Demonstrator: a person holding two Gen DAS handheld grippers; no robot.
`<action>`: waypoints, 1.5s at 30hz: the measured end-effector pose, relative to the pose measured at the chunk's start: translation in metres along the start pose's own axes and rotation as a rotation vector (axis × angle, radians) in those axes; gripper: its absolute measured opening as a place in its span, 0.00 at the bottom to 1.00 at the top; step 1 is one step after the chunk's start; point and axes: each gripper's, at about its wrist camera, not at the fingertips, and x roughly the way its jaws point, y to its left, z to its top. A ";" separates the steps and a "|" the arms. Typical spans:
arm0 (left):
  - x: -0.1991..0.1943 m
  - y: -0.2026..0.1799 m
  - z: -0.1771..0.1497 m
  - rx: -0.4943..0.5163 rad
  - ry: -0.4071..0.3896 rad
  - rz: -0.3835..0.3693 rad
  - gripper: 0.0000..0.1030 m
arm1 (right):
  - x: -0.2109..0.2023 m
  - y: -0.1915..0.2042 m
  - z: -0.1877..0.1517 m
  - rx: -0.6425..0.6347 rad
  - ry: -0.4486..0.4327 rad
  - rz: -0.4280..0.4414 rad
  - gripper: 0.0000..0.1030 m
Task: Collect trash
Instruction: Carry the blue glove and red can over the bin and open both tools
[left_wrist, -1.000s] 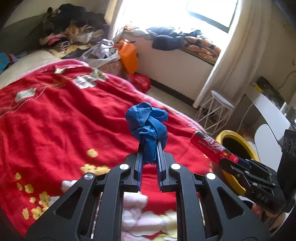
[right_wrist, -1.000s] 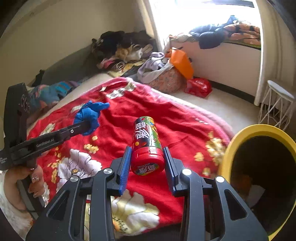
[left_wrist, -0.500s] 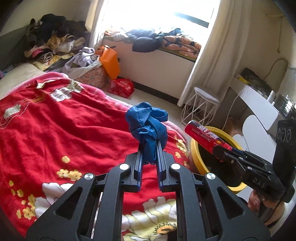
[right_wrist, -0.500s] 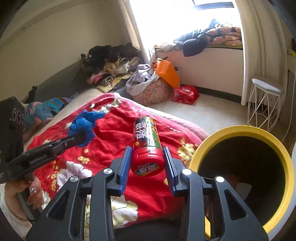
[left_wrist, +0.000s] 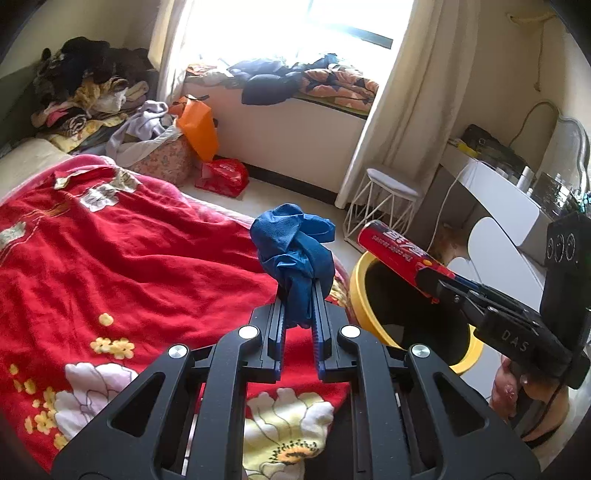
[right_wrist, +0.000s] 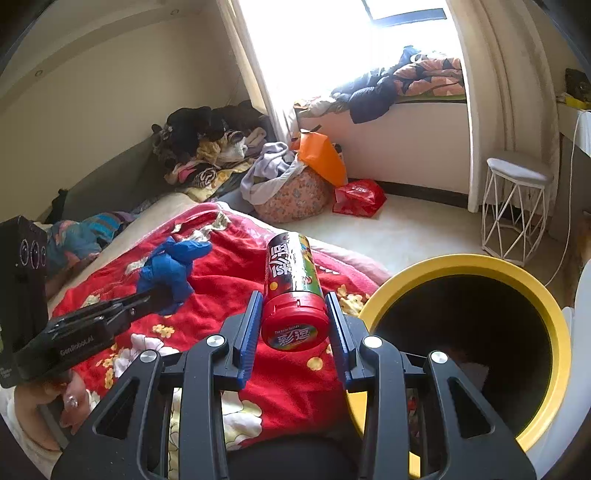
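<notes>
now nearer yellow bin (right_wrist: 550, 317) — candy tube (right_wrist: 291, 291), blue wad (left_wrist: 295, 254)

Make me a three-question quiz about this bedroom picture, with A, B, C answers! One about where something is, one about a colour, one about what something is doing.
1. Where is the white wire stool?
A. on the bed
B. on the floor by the curtain
C. inside the bin

2. What colour is the bin's rim?
A. yellow
B. green
C. purple

3. What is the right hand-held gripper doing?
A. hanging open
B. squeezing the red candy tube
C. squeezing a sock

Answers:
1 B, its legs stand on the pale floor beside the curtain.
2 A, a yellow ring surrounds the dark inside.
3 B, both blue fingers press the tube's sides, while the left hand-held gripper pinches the blue wad.
</notes>
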 end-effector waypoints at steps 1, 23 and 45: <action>0.000 -0.001 0.000 0.004 -0.001 -0.003 0.08 | -0.001 -0.001 0.001 0.003 -0.004 -0.002 0.32; 0.011 -0.049 -0.003 0.084 0.016 -0.080 0.08 | -0.031 -0.040 0.006 0.085 -0.069 -0.075 0.32; 0.037 -0.104 -0.011 0.159 0.055 -0.151 0.08 | -0.061 -0.097 -0.002 0.196 -0.112 -0.218 0.32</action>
